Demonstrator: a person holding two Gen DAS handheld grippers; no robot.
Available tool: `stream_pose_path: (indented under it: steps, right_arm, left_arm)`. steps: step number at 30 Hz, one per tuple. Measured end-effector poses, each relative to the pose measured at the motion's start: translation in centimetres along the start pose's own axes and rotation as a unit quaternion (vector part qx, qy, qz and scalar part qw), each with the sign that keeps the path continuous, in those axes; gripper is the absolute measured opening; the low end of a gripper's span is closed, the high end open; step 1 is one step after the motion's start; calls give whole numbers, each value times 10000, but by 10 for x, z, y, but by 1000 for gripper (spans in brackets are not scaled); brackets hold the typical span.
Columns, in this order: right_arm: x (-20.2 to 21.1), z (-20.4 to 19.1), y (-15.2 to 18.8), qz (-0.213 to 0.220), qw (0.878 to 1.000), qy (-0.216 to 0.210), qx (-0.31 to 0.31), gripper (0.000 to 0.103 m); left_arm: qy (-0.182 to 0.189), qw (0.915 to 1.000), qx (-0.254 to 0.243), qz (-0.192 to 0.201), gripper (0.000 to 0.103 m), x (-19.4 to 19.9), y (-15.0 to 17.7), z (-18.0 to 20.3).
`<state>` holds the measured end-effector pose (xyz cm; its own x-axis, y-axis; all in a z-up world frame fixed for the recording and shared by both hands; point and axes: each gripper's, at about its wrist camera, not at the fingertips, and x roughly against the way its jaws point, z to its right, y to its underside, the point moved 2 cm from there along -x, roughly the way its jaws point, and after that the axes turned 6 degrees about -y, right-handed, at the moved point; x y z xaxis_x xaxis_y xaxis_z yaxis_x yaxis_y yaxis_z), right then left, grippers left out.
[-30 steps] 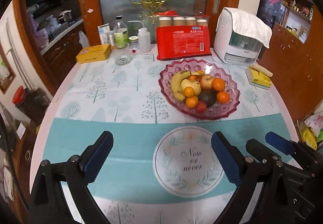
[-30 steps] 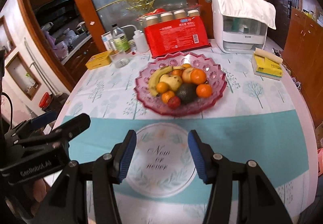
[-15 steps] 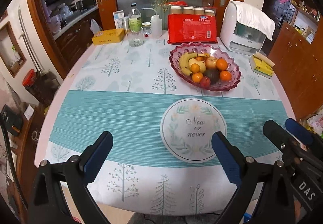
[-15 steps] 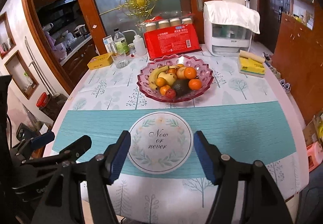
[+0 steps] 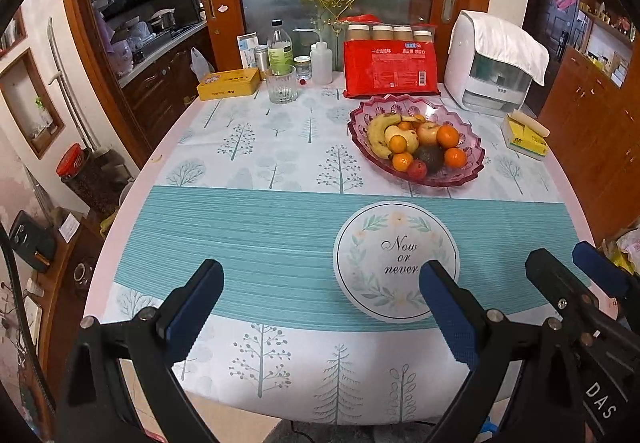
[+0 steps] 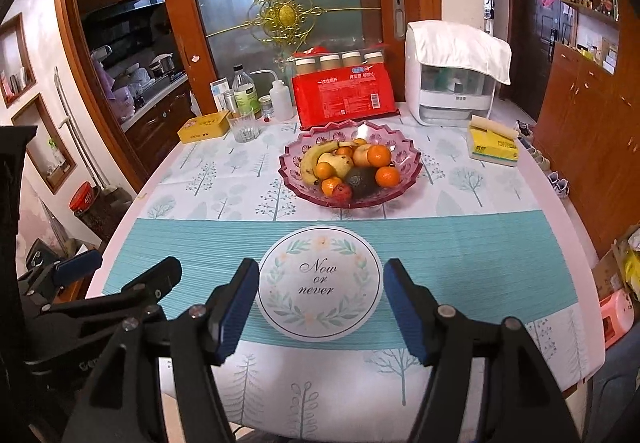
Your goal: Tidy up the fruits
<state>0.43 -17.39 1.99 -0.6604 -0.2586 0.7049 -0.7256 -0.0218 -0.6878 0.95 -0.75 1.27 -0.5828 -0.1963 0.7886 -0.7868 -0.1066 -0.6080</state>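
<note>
Fruit sits piled in the pink glass bowl (image 6: pixel 404 171) toward the back of your desk (image 6: pixel 480 255): a banana (image 6: pixel 310 163), oranges, an avocado (image 6: pixel 360 179). Your left gripper (image 5: pixel 320 307) hangs with jaws wide apart and empty above the near edge; your right gripper (image 6: pixel 320 307) beside it also stands apart, holding nothing.

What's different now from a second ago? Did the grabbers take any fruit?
No fruit was taken. Both the left gripper and the right gripper pulled back from the pink fruit bowl, so more of the table shows. The right one's jaws stand wider than before, and both are empty. The fruit lies in the bowl as it did.
</note>
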Motion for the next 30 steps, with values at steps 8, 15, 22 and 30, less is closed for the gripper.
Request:
stream_pose_path:
  steps: [8,15,22,30]
  right_arm:
    - [-1,6,1,-21,9998,-15,-183,65]
    - [-2,8,2,-54,9997,-47,-227,65]
    - [-3,4,4,-80,9997,-91,-232,65]
    - [-2,3,4,-72,9996,-110,-235,65]
  left_arm:
    - [71,9999,-94,1,98,7,3,-6]
    - [70,9999,-102,-24,98,7,3,-3]
    - [89,9999,-91,-51,98,4,4,-5]
    - [94,9999,-93,-39,98,4,5,-6]
